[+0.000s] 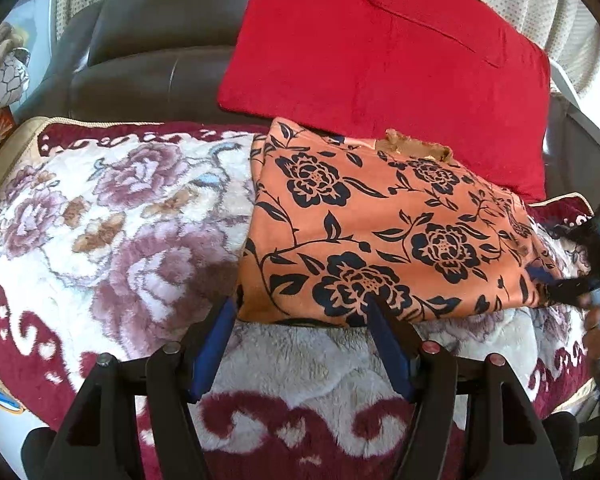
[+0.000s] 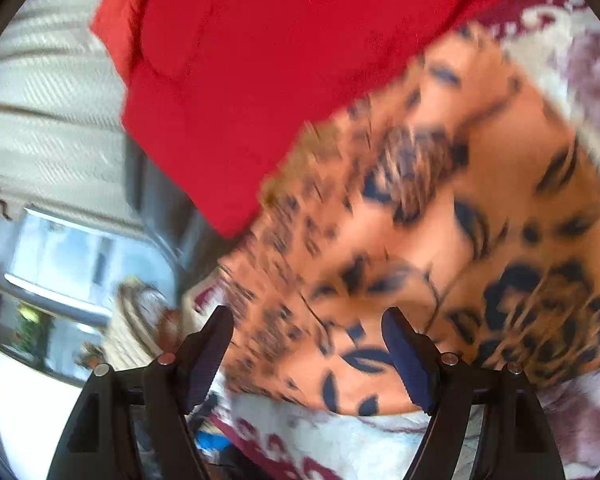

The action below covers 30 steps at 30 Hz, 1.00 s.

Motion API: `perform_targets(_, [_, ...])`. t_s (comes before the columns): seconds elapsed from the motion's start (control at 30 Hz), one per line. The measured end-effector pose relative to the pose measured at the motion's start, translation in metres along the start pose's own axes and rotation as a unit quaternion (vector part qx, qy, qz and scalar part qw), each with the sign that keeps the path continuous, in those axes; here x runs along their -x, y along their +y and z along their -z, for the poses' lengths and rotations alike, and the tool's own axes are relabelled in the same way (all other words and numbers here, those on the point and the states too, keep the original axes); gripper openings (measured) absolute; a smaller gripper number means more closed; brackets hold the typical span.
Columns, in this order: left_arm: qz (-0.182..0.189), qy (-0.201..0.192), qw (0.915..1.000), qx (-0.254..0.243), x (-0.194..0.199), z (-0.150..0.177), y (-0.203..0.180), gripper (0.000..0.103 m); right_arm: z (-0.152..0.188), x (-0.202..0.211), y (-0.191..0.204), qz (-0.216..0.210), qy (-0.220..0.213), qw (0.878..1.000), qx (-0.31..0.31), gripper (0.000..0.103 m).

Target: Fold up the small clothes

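The orange floral garment (image 1: 384,224) lies folded into a rough rectangle on a plush floral blanket (image 1: 112,216), with its far edge against a red cushion (image 1: 384,44) at 12 o'clock. A dark leather sofa back (image 1: 148,56) rises behind the blanket at 11 o'clock.

The left hand-held gripper (image 1: 300,308) sits at the garment's near edge at 6 o'clock, its blue-padded fingers (image 1: 216,340) spread apart, holding nothing; the right-hand finger tip lies at the cloth's hem.

The right hand-held gripper (image 2: 308,320) shows in its own blurred view with jaws wide apart, the garment (image 2: 440,240) spreading beyond them from 12 to 3 o'clock and the red cushion (image 2: 280,60) at 12 o'clock. In the left wrist view it appears at 3 o'clock, by the garment's right edge, blurred.
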<state>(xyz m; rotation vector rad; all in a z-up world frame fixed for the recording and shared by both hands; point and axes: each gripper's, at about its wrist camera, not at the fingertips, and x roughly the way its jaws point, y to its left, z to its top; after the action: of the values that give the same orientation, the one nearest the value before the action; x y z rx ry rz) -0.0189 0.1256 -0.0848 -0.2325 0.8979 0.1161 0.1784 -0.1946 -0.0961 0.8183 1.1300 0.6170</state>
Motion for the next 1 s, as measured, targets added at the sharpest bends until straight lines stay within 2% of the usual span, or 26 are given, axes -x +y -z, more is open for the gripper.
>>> perform_targets(0.07, [-0.004, -0.006, 1.0, -0.003, 0.01, 0.002, 0.004, 0.069, 0.004, 0.007, 0.002, -0.003, -0.016, 1.0, -0.014, 0.08])
perform_targets(0.13, [-0.009, -0.013, 0.9999, 0.0, 0.017, 0.004, 0.01, 0.069, 0.005, 0.016, 0.029, -0.029, -0.021, 0.999, 0.025, 0.08])
perform_targets(0.23, [-0.009, -0.008, 0.9998, 0.018, 0.017, 0.006, 0.019, 0.069, 0.01, 0.013, 0.053, -0.044, -0.006, 0.997, 0.058, 0.08])
perform_targets(0.3, [-0.004, -0.007, 0.9996, 0.028, 0.017, 0.006, 0.022, 0.069, 0.013, 0.003, 0.052, -0.033, 0.005, 0.998, 0.058, 0.08])
perform_targets(0.37, [0.002, -0.01, 0.9996, 0.026, 0.019, 0.006, 0.019, 0.069, 0.01, -0.024, 0.044, -0.013, 0.025, 0.999, 0.036, 0.08])
perform_targets(0.43, [0.003, -0.013, 0.9998, 0.016, 0.021, 0.006, 0.016, 0.069, 0.012, -0.025, 0.042, -0.024, 0.005, 1.0, 0.01, 0.08])
perform_targets(0.53, [0.002, -0.015, 0.9998, 0.012, 0.019, 0.005, 0.014, 0.069, 0.012, -0.022, 0.068, -0.015, 0.001, 0.999, 0.052, 0.082])
perform_targets(0.6, [0.007, -0.009, 0.9998, 0.019, 0.013, 0.003, 0.013, 0.069, 0.012, -0.025, 0.078, -0.025, 0.0, 0.997, 0.067, 0.082])
perform_targets(0.63, [0.007, -0.009, 0.9997, 0.022, 0.011, 0.003, 0.012, 0.069, 0.015, -0.03, 0.075, -0.017, -0.002, 0.997, 0.07, 0.084])
perform_targets(0.67, [0.008, -0.009, 0.9997, 0.023, 0.009, 0.002, 0.01, 0.069, 0.015, -0.041, 0.064, 0.01, 0.01, 0.998, 0.062, 0.084])
perform_targets(0.7, [0.009, -0.005, 0.9997, 0.023, 0.007, 0.001, 0.007, 0.069, 0.015, -0.048, 0.051, 0.005, 0.021, 0.999, 0.039, 0.084])
perform_targets(0.77, [0.013, -0.003, 0.9997, 0.02, 0.006, 0.0, 0.002, 0.069, 0.017, -0.034, 0.055, -0.008, 0.001, 1.0, 0.024, 0.083])
perform_targets(0.87, [0.01, -0.01, 0.9999, 0.009, 0.006, 0.0, -0.001, 0.069, 0.025, -0.021, 0.073, -0.031, -0.01, 0.998, 0.054, 0.085])
perform_targets(0.9, [0.009, -0.007, 0.9999, 0.01, 0.005, 0.0, -0.001, 0.069, 0.027, -0.023, 0.071, -0.021, -0.009, 0.998, 0.062, 0.085])
perform_targets(0.93, [0.011, -0.002, 0.9998, 0.014, 0.002, -0.001, 0.0, 0.069, 0.029, -0.032, 0.063, 0.008, 0.005, 0.998, 0.057, 0.085])
perform_targets(0.97, [0.013, 0.002, 0.9997, 0.018, 0.002, -0.001, 0.0, 0.069, 0.03, -0.038, 0.052, 0.009, 0.018, 0.999, 0.042, 0.085])
perform_targets(1.0, [0.016, 0.004, 0.9997, 0.021, 0.002, -0.001, 0.0, 0.069, 0.033, -0.038, 0.05, 0.0, 0.01, 0.999, 0.037, 0.085])
